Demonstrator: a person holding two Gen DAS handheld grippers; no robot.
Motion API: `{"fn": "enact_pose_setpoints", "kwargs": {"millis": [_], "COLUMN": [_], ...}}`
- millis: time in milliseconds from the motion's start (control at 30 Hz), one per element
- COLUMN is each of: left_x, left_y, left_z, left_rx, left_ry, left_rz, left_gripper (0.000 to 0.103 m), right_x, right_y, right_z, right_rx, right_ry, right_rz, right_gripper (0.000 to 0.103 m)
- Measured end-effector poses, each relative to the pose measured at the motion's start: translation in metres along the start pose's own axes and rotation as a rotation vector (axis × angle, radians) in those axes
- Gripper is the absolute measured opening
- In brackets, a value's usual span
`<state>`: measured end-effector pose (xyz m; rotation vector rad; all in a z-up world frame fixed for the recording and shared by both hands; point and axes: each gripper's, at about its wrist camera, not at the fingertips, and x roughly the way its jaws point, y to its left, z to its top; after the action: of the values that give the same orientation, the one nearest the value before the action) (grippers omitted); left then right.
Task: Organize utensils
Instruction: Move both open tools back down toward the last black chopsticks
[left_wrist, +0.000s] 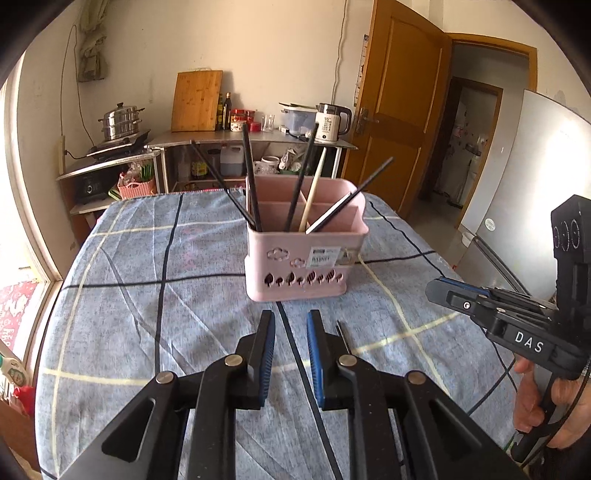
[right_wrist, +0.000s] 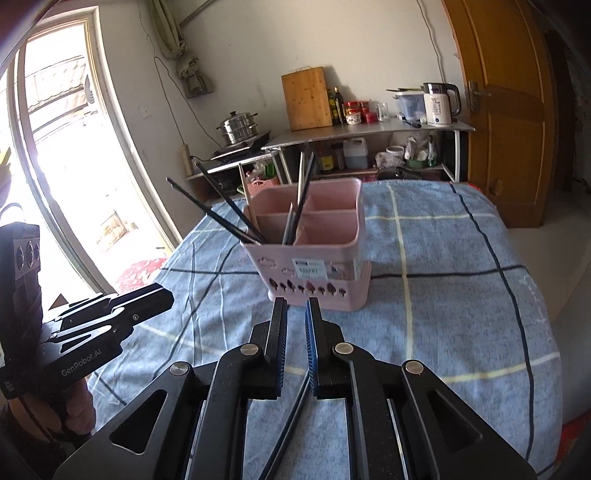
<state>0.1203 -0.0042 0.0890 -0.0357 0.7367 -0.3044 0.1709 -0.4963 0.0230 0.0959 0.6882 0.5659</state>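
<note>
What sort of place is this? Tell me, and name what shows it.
Most likely a home kitchen: a steamer pot on a cooktop, a cutting board leaning on the wall beside an electric kettle, and a pink utensil holder on the cloth-covered table.

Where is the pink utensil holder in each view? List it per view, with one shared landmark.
Left wrist view: pink utensil holder stands centre, just beyond the gripper.
Right wrist view: pink utensil holder stands centre, slightly right.
Shared landmark: white electric kettle on the back counter.

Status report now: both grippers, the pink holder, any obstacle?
Left gripper and right gripper slightly open, empty. Pink holder upright, chopsticks inside. Path clear.
</note>
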Motion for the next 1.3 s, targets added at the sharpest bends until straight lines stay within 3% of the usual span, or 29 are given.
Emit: {"fn": "enact_pose_setpoints", "kwargs": {"millis": [267, 467, 833, 1300], "left_x": [0.018, 0.024, 0.028, 0.041], "left_y": [0.004, 0.006, 0.012, 0.004], "left_z": [-0.05, -0.065, -0.068, -0.07], "left_rx": [-0.061, -0.08, -0.11, -0.124], "left_ry": [0.089, 0.117, 0.128, 0.157], "left_rz": [-0.013, -0.015, -0.023, -0.043], "left_gripper": [0.017, 0.017, 0.017, 0.017], "right_x": [0.021, 0.044, 0.074, 0.085], "right_y": [-0.014, -0.016, -0.008, -0.007], "right_z": [-0.058, -0.087, -0.096, -0.086], "right_rx": [0.06, 0.08, 0.067, 0.064], "right_ry": [0.134, 0.229, 0.297, 0.311], "right_rz": [-0.01, -0.006, -0.009, -0.055], "right_gripper": [0.01, 0.01, 0.01, 0.01]}}
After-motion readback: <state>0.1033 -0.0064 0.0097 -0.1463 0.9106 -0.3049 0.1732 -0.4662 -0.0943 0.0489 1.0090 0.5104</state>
